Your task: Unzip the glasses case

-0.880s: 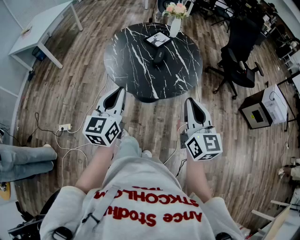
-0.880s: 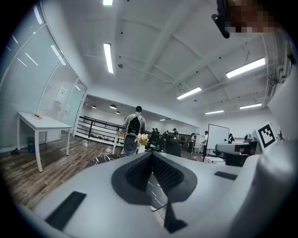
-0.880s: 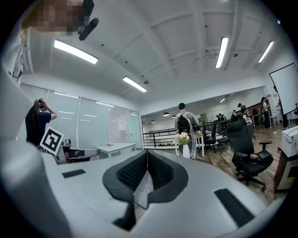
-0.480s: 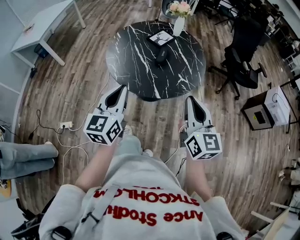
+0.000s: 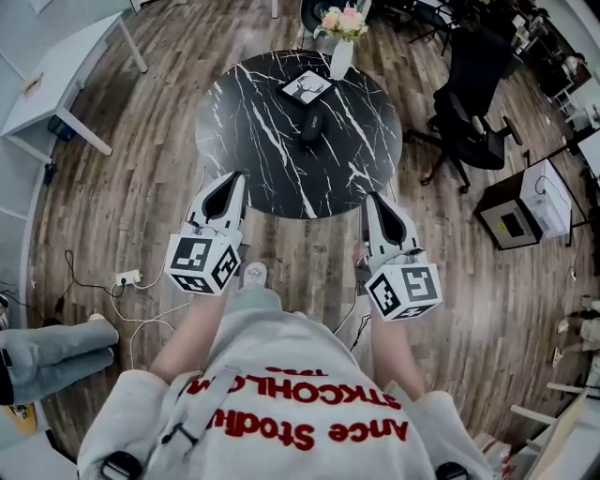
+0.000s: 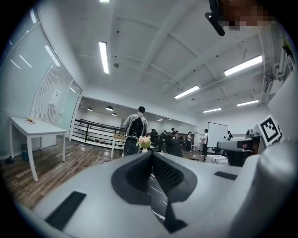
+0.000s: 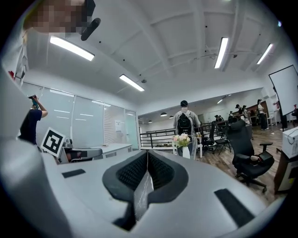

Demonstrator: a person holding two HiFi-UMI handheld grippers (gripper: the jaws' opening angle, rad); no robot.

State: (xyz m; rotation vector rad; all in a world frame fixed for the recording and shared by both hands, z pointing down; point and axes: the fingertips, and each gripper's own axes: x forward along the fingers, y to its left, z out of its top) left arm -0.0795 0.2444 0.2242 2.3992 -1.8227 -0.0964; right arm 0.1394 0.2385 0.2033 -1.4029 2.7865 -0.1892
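The dark glasses case lies closed near the middle of a round black marble table, in the head view only. Both grippers are held level, side by side, in front of the table's near edge and well short of the case. My left gripper is shut and holds nothing; its jaws meet at the tips. My right gripper is also shut and empty, its jaws pressed together. The case is hidden behind the jaws in both gripper views.
On the table's far side stand a framed card and a vase of flowers. A black office chair is at the right, a white desk at the left. Cables and a power strip lie on the floor. A person with a backpack stands beyond.
The table has come nearer to me in the head view; both gripper tips now reach its near edge. Both grippers stay shut and keep their spacing.
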